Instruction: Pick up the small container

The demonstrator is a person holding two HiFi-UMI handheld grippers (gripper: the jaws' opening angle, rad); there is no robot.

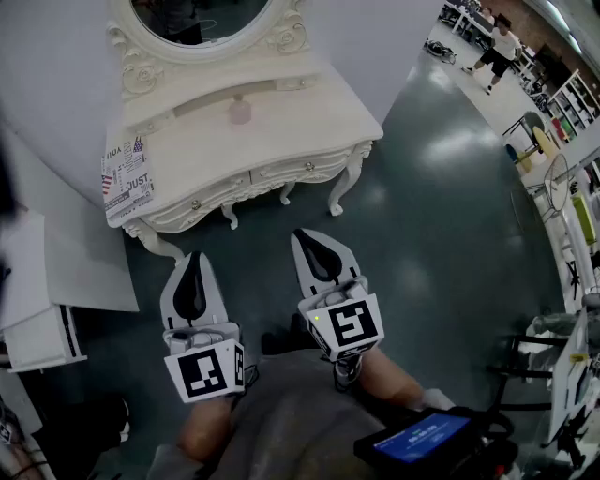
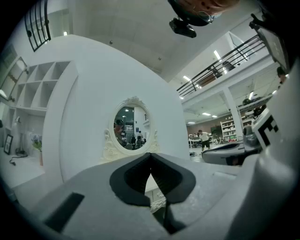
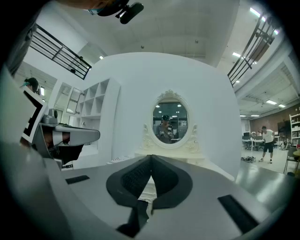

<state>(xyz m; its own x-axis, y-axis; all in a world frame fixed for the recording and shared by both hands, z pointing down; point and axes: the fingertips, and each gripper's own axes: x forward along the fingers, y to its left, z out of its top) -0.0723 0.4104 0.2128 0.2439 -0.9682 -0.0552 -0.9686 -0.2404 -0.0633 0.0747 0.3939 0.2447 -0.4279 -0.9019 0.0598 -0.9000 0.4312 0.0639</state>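
Currently the person is holding both tools low, just ahead of the knees (image 1: 389, 375) and over the dark floor (image 1: 441, 234), well short of the white desk (image 1: 309, 117).

The left hand-held gripper (image 1: 195, 259) is pointing toward the desk's front edge. In its own view its dark pads (image 2: 136, 176) are meeting at the tip with nothing between them, so it is sitting narrow and empty. The right hand-held gripper (image 1: 302, 235) is lying beside it, a little further forward. Its jaws are likewise pressing together on nothing, with only the desk showing past them.

The small container (image 1: 241, 111), a pale pinkish piece, is standing upright on the desk top. It is sitting near the middle, just in front of the raised ledge under the oval mirror (image 1: 202, 19), and is well apart from both tools. A printed paper (image 1: 126, 180) is hanging over the desk's left corner.

A lit blue screen (image 1: 422, 439) is showing at the bottom edge, by the person's right knee. Far off at the top right, another person (image 1: 497, 47) is walking across the hall.
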